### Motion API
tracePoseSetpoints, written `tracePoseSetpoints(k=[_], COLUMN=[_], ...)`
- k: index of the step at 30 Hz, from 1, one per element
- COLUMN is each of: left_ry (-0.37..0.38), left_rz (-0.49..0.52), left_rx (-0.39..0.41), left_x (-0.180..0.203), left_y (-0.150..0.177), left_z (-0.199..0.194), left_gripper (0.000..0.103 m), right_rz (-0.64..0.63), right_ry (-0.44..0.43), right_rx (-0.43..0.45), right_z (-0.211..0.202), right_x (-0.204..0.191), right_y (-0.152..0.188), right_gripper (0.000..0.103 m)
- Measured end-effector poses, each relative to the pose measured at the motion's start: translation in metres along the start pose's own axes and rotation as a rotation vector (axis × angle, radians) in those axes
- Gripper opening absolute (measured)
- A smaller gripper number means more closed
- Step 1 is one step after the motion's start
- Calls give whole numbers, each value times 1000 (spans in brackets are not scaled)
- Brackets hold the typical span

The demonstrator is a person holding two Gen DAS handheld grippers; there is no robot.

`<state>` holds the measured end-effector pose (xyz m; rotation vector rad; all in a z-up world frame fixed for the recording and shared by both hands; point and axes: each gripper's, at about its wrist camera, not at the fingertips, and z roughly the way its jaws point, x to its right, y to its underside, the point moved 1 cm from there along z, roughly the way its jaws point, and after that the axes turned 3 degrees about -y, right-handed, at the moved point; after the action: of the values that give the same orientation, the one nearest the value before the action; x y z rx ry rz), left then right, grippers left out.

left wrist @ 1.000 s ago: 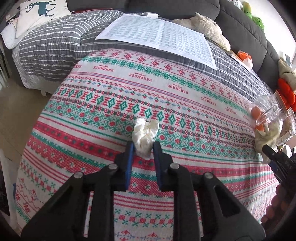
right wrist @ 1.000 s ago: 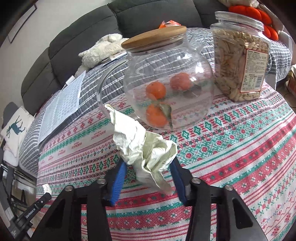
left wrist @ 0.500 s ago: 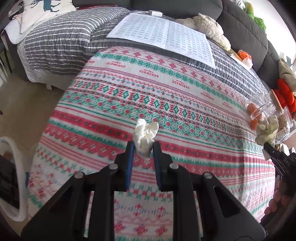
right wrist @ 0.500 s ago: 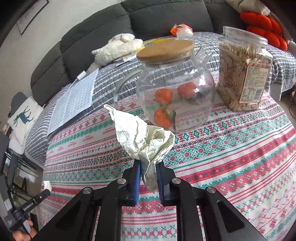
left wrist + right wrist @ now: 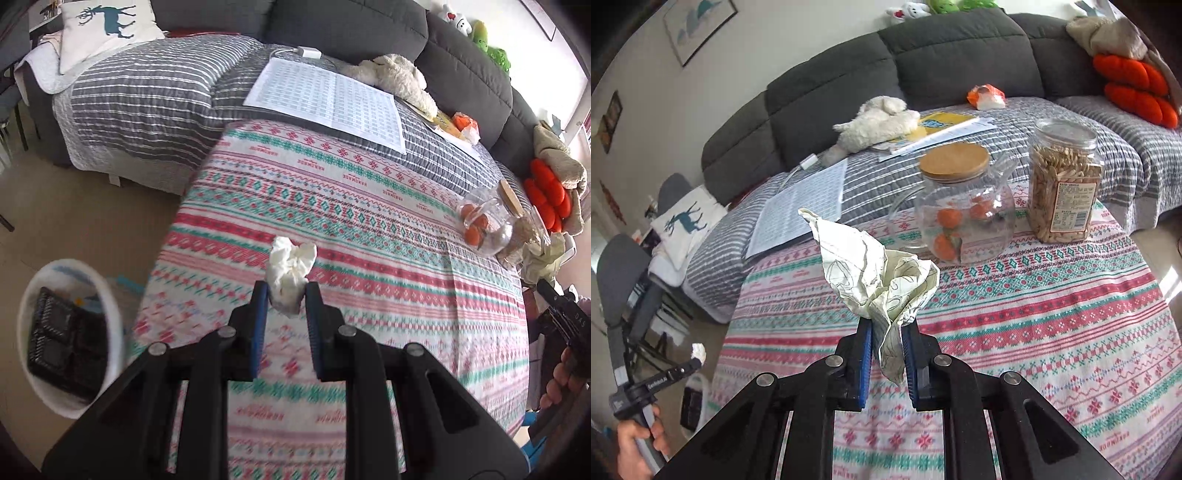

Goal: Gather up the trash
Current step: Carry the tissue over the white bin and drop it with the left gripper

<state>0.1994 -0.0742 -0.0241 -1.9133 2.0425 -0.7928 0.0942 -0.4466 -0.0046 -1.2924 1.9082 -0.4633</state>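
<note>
Left gripper [image 5: 283, 295]: clamped on white tissue wad [image 5: 291, 267].
Right gripper [image 5: 886, 332]: pinched tight on crumpled paper [image 5: 875, 273].

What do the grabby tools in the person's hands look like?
Both look alike. The left tool and the right tool are black plastic, each with two flat fingers lined with blue pads. Round silver bolts join the angled black arms. Seen from the side, the left tool has a long black bar with small white lettering and a handle that a bare hand holds. No sleeves or cables show.
</note>
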Motion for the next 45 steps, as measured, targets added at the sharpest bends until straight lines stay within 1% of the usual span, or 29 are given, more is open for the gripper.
tracePoseSetpoints(k=[3, 9, 13, 16, 22, 28, 34, 36, 37, 38, 39, 40, 41, 42, 43, 44, 45], left_ry=[1, -22, -32, -55, -102, -128, -142, -133, -115, -113, -126, -153, -182, -206, -220, -233, -252], left_rz=[2, 22, 16, 6, -66, -159, -183, -180, -175, -169, -159, -154, -146, -133, -123, -119, -116], left_rx=[-2, 12, 8, 2, -26, -59, -124, -135, -140, -147, -152, -143, -124, -106, -101, -99, -93], left_x=[-12, -39, -62, -83, -143, -203, -226, -228, -228, -228, -228, -230, -231, -230, -231, -232, -233], left_y=[8, 23, 33, 39, 46, 50, 55, 56, 55, 54, 53, 51, 50, 49, 49, 49, 50], left_z=[-13, -38, -50, -56, -62, -62, -43, -40, -37, -34, -33, -33, -35, -39, -42, -45, -48], left_gripper=[22, 22, 22, 22, 22, 22, 22, 24, 24, 35, 53, 63, 78, 81, 81, 83, 87], right_rz=[-38, -55, -58, -71, -153, -226, -274, -294, -301, -308, -315, -325, -331, -341, -348, -354, -362], right_ry=[18, -25, -31, -34, -68, -112, -160, -174, -179, -185, -192, -203, -207, -213, -219, -225, -230], right_rx=[-15, -92, -168, -225, -273, -324, -361, -377, -383, -390, -400, -413, -419, -425, -430, -436, -443], right_z=[-9, -14, 1, 16, 41, 68, 91, 98, 100, 103, 107, 111, 114, 117, 119, 121, 123], right_x=[-19, -62, -86, -105, -155, -205, -252, -267, -274, -280, -287, -295, -299, -307, -312, -317, -322], right_y=[6, 30, 45, 57, 73, 88, 103, 111, 114, 117, 121, 126, 127, 131, 134, 136, 139], right_gripper=[16, 16, 16, 16, 16, 16, 16, 16, 16, 16, 16, 16, 16, 16, 16, 16, 16])
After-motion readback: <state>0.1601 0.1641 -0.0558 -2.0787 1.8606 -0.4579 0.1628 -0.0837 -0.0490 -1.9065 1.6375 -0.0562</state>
